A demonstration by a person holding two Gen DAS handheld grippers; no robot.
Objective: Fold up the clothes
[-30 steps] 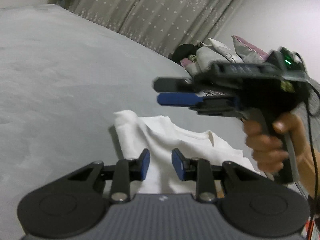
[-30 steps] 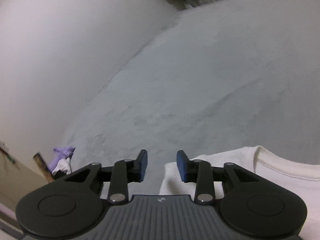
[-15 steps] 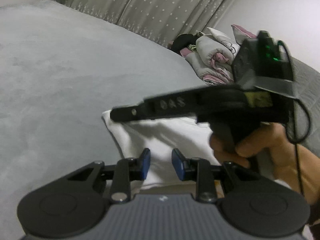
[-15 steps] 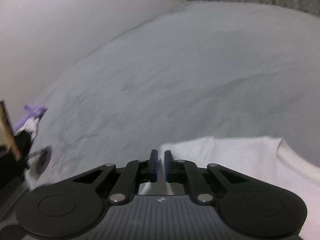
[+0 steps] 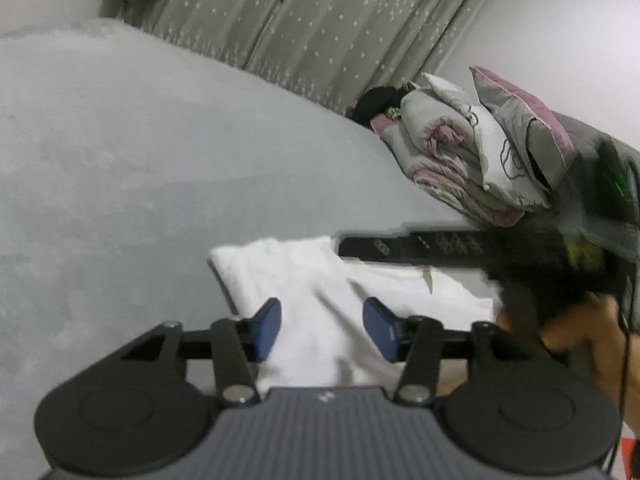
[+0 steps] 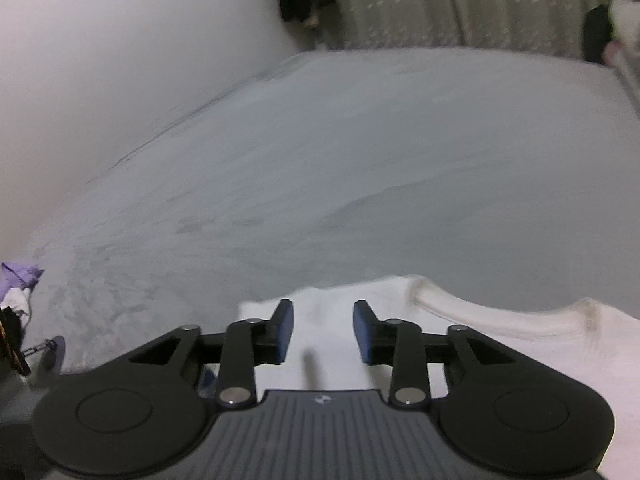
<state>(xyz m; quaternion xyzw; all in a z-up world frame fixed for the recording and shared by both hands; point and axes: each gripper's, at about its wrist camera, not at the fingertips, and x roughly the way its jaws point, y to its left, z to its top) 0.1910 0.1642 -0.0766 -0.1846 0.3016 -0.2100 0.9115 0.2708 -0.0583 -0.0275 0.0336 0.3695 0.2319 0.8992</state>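
Now both jaws have just been opening: left hand-held gripper (image 5: 322, 330) and right hand-held gripper (image 6: 322, 330) are hovering half-open, empty, over the shirt (image 5: 304, 276) lying released at the bed's (image 5: 120, 184) near edge

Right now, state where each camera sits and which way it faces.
Left wrist: on the left gripper, jaws apart, looking across the white shirt and grey bed toward curtains; the right gripper and hand cross it.
Right wrist: on the right gripper, jaws apart, facing a wall.
Shared: shirt, bed, curtains.
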